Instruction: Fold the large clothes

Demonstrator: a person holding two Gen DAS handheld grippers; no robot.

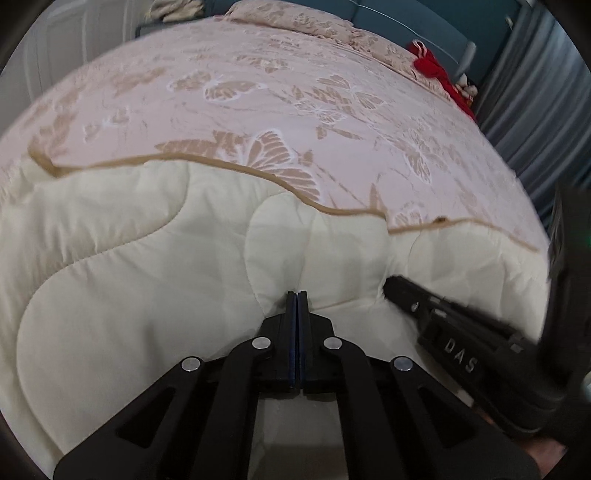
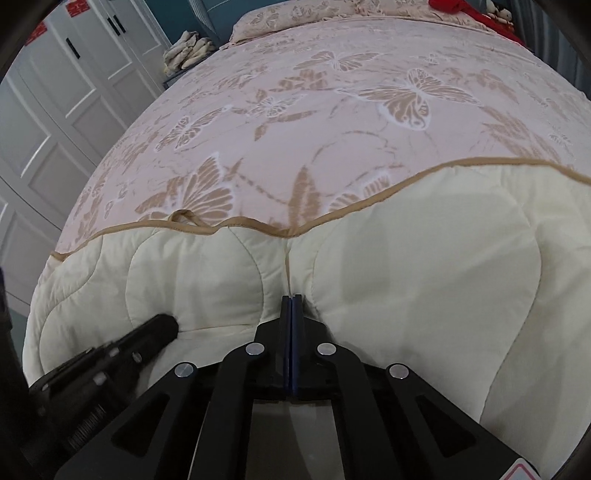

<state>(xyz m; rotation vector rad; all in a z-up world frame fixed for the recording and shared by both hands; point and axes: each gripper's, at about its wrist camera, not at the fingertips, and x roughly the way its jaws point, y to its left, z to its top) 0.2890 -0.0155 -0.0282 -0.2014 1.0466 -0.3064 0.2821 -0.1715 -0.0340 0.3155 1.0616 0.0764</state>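
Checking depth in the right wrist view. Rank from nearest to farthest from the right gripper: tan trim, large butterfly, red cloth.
From the right gripper:
1. tan trim, just ahead, edging the cream quilt.
2. large butterfly, mid-bed, right.
3. red cloth, far end, right.

Left wrist view: aimed steeply down, close over cream quilt.
Right wrist view: likewise angled.
Shared: tan-trimmed fold edge, butterfly bedspread.

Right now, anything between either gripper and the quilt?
Nothing visible. The left gripper and right gripper both sit with shut jaws right at the cream quilt fold, side by side; whether fabric is pinched is unclear.
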